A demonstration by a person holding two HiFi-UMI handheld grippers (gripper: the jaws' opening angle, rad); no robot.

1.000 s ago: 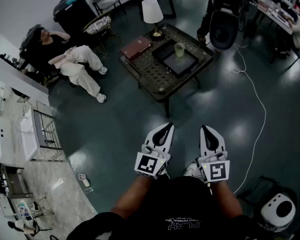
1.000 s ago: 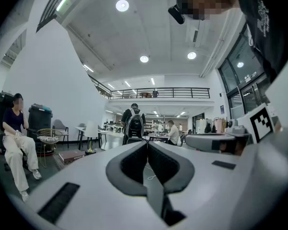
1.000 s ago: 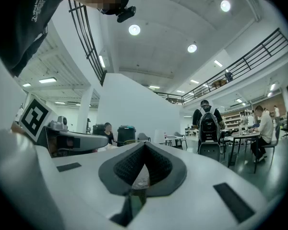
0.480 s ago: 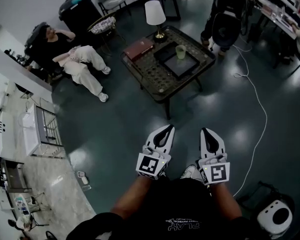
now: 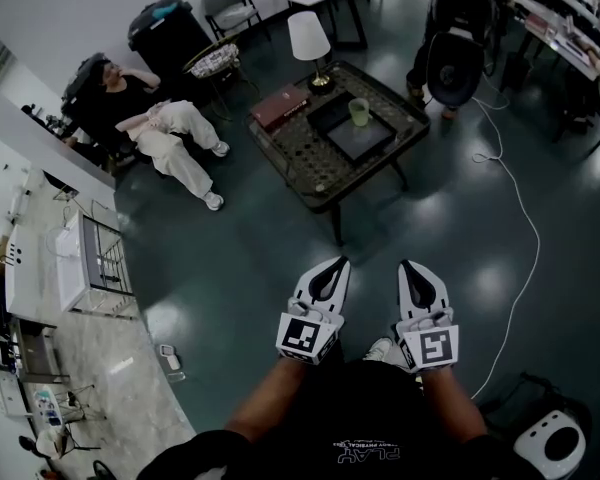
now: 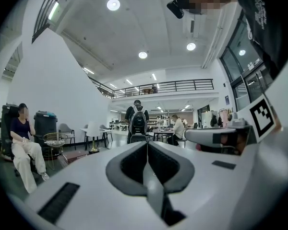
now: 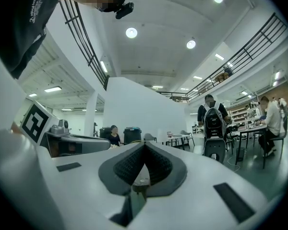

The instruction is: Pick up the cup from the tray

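Head view | left tongs [image 5: 337, 262] pressed together — empty | right tongs [image 5: 409, 265] pressed together — empty

Both grippers are held low before the torso [image 5: 365, 408], side by side and slightly apart, with the jaws pointed forward and away from the body. The left gripper [image 5: 337, 264] is closed; in the left gripper view its two jaws are seen pressed together along one seam, with nothing between them. The right gripper [image 5: 409, 265] is closed as well, its jaws met and empty in the right gripper view. A marker cube is carried at the rear of each, the left cube [image 5: 303, 334] and the right cube [image 5: 436, 346]. The two bare forearms, the left forearm [image 5: 263, 400] and the right forearm [image 5: 452, 404], are drawn in close to the dark-shirted trunk.
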